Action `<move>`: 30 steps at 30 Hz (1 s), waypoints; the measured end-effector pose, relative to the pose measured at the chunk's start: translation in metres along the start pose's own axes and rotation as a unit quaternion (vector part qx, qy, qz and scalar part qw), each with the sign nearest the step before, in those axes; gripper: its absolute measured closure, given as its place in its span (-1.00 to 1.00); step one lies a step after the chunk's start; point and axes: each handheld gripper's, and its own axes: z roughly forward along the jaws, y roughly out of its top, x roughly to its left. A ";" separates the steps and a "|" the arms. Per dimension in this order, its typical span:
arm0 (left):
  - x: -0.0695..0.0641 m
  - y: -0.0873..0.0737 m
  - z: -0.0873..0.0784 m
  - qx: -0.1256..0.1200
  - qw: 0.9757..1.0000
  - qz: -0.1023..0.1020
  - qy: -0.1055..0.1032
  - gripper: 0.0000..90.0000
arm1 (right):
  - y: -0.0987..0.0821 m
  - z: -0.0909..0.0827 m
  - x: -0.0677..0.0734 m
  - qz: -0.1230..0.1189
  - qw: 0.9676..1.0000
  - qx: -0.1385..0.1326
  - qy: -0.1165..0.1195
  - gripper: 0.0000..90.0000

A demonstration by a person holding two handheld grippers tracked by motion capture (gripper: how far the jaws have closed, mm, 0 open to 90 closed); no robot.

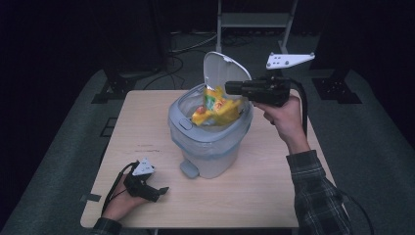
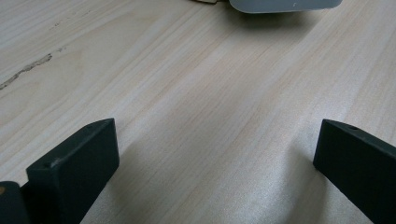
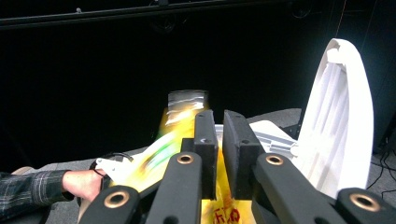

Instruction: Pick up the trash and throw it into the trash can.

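The tabletop [image 1: 147, 122] carries a grey pedal bin [image 1: 210, 147] with a clear liner, standing about midway between its left and right edges and nearer its far edge. The white lid [image 1: 220, 66] stands swung up at the back. A yellow snack bag [image 1: 218, 110] lies crumpled in the bin's mouth, its top sticking above the rim. I hold my right gripper [image 1: 227, 88] level over the bin's right rim, tips pointing at the bag. In the right gripper view these jaws stand only a narrow slit apart with nothing pinched between them that I can see, and the bag [image 3: 180, 116] is a yellow blur just beside and below them. My left gripper [image 1: 164, 190] rests on the tabletop near its front left corner, well apart from the bin, jaws spread wide over bare wood.
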 end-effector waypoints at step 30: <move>0.000 0.000 0.000 0.000 1.000 0.000 0.000 -1.00 | -0.012 -0.059 -0.003 0.005 1.000 -0.004 -0.030 1.00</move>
